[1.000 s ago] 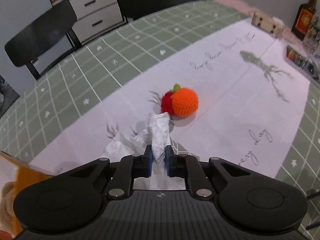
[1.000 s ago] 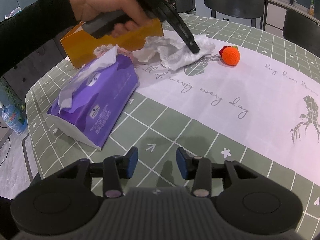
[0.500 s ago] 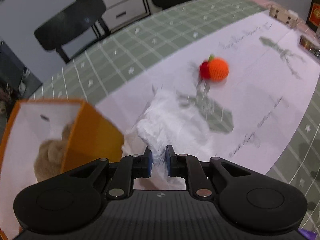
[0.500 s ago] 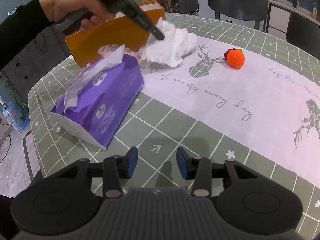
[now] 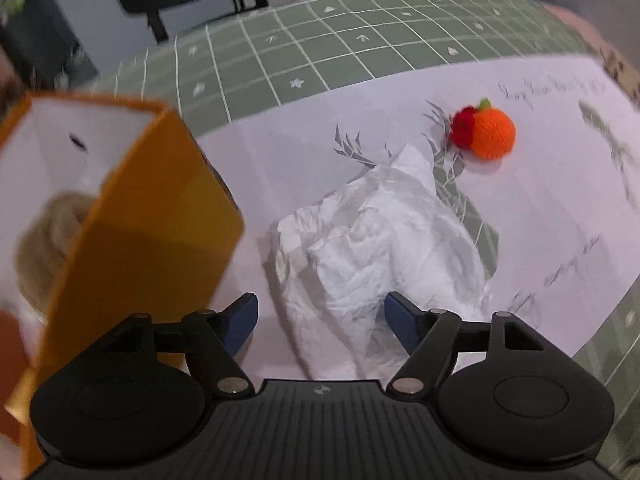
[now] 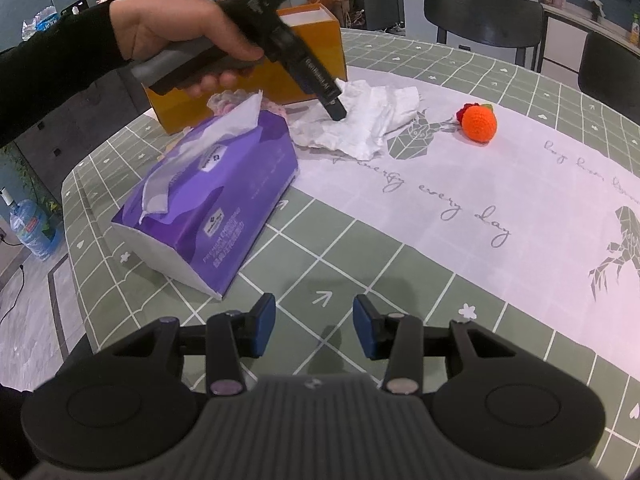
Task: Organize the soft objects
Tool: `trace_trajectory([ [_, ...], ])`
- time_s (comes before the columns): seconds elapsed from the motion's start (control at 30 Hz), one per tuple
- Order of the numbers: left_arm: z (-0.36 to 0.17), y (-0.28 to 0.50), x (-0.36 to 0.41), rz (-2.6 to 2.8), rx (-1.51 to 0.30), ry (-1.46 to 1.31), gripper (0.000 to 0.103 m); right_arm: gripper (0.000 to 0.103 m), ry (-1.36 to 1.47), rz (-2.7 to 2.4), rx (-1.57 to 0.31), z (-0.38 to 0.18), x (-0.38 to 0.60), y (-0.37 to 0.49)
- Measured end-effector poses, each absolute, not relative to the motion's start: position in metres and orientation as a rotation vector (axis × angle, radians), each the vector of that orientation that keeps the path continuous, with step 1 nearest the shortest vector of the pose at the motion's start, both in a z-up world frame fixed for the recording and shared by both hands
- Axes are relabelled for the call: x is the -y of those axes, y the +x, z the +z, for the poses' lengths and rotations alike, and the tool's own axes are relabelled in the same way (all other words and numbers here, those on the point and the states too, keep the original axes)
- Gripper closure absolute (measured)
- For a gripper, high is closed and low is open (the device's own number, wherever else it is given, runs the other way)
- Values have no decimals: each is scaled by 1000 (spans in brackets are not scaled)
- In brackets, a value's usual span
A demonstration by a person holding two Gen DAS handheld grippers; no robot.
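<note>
Just beside the orange box (image 5: 152, 216) on the worktop (image 6: 360, 264), my left gripper (image 5: 320, 316) points down over the crumpled white tissue (image 5: 384, 248), and its jaws are opening right now: the blue pads stand wide on either side of the paper, which lies between them on the white runner, not pressed by either pad. From the right wrist view, my left hand (image 6: 176, 36) wraps the grey handle, and the gripper's black tip sits at the tissue's near edge, close against the box front. Inside the box there's something pale and fuzzy (image 5: 52, 240), too blurred to name. Beyond the tissue, a little apart, sits the orange knitted ball (image 5: 492, 134) with a red piece touching its side. The purple tissue pack (image 6: 212, 200) lies near the box, a sheet poking from its top. My right gripper (image 6: 314, 330) hangs over bare green checks, pads partly spread, nothing between them.
</note>
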State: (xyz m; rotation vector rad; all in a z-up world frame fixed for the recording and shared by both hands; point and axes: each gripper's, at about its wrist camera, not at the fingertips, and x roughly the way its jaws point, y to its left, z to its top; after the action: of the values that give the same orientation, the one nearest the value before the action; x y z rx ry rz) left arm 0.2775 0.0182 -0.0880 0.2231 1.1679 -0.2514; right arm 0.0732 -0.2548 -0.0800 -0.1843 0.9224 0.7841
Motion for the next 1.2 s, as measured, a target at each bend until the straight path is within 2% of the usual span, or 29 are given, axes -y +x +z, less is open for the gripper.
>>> trace_trajectory([
  [0.1,-90,278,-18,-294,-1158,172,18,60,-185,786,-924,-80,254,73],
  [0.17,-91,276,-16,-328,-1143,165,23,60,-186,786,-925,-81,254,73],
  [0.27,-94,275,-11,-375,-1137,172,45,60,-184,776,-929,-83,254,75],
  [0.33,-94,275,-8,-412,-1125,171,66,59,-178,759,-934,-85,256,78],
  [0.43,-93,271,0,-448,-1106,204,77,58,-163,710,-926,-84,262,87],
  [0.5,-94,270,4,-465,-1097,234,81,54,-161,672,-915,-83,266,96],
  [0.6,-93,268,6,-478,-1090,265,82,54,-163,624,-911,-84,270,115],
  [1.2,-95,273,4,-509,-1098,275,82,45,-72,430,-907,-95,228,274],
])
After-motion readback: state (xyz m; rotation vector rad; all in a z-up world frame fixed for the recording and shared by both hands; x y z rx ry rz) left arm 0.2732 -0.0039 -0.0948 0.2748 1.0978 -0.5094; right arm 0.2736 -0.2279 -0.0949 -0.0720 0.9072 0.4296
